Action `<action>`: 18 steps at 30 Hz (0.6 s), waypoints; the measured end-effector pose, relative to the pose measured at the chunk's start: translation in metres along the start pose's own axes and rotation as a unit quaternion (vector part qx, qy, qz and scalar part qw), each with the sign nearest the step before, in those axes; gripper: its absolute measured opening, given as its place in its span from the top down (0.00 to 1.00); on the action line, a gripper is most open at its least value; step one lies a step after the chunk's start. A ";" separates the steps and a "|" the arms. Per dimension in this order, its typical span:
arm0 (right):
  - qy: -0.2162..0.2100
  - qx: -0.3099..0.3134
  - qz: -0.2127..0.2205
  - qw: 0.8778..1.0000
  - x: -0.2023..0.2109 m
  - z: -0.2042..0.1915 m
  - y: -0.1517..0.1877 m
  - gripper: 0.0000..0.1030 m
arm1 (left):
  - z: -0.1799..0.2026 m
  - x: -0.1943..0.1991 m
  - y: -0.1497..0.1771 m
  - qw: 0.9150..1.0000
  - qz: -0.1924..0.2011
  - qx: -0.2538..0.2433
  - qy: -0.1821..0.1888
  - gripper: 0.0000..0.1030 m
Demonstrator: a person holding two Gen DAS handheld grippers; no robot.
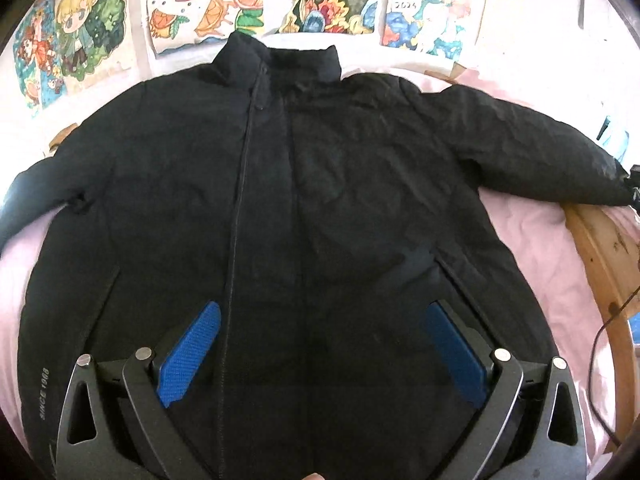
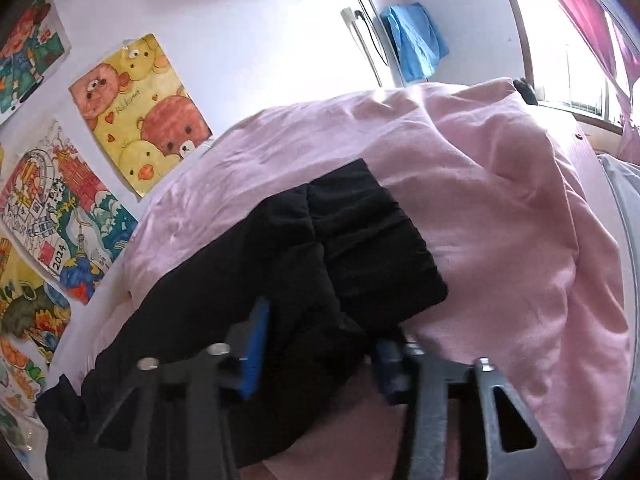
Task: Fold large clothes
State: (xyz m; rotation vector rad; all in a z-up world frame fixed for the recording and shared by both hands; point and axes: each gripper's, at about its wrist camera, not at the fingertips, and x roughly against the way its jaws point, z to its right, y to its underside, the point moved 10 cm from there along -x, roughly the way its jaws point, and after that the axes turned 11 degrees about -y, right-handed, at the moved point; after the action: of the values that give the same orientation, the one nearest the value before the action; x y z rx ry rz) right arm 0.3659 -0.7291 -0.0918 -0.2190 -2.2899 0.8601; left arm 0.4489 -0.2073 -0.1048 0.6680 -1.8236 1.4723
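Observation:
A large black zip-up jacket (image 1: 320, 184) lies flat, front up, on a pink-sheeted bed (image 1: 532, 248), collar toward the wall and both sleeves spread out. My left gripper (image 1: 320, 312) hovers over the jacket's lower front, its blue-padded jaws wide apart and empty. In the right wrist view the jacket's right sleeve (image 2: 320, 264) runs between the jaws of my right gripper (image 2: 324, 340), which close around it near the cuff (image 2: 380, 240). How tightly they pinch the fabric is blurred.
Colourful drawings (image 1: 208, 4) hang on the wall behind the bed. A wooden bed frame (image 1: 600, 256) with a dark cable runs along the right. In the right wrist view a pink duvet (image 2: 500, 200) is heaped behind the sleeve, with a window (image 2: 568, 64) and blue cloth (image 2: 416, 44) beyond.

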 end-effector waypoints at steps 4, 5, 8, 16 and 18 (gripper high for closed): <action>0.005 0.061 0.040 0.997 0.014 -0.023 -0.001 0.82 | -0.007 0.007 -0.001 1.000 0.004 -0.002 0.001 0.02; 0.004 0.079 0.052 0.996 0.020 -0.031 -0.001 0.82 | -0.010 0.008 -0.002 1.000 0.003 -0.001 0.001 0.02; -0.007 0.127 0.083 0.988 0.039 -0.055 0.001 0.83 | -0.015 0.014 -0.006 1.000 0.004 0.003 0.011 0.02; -0.063 0.285 0.149 0.945 0.095 -0.156 0.045 0.84 | -0.035 0.055 -0.041 0.995 0.030 0.040 0.087 0.02; -0.088 0.341 0.163 0.922 0.111 -0.192 0.070 0.84 | -0.045 0.070 -0.056 0.993 0.048 0.052 0.099 0.02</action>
State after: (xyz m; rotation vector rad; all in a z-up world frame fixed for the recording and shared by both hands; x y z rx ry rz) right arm 0.4006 -0.5339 0.0297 -0.2144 -1.9843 1.8519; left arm 0.4552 -0.1740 -0.0106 0.4715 -1.6565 1.6440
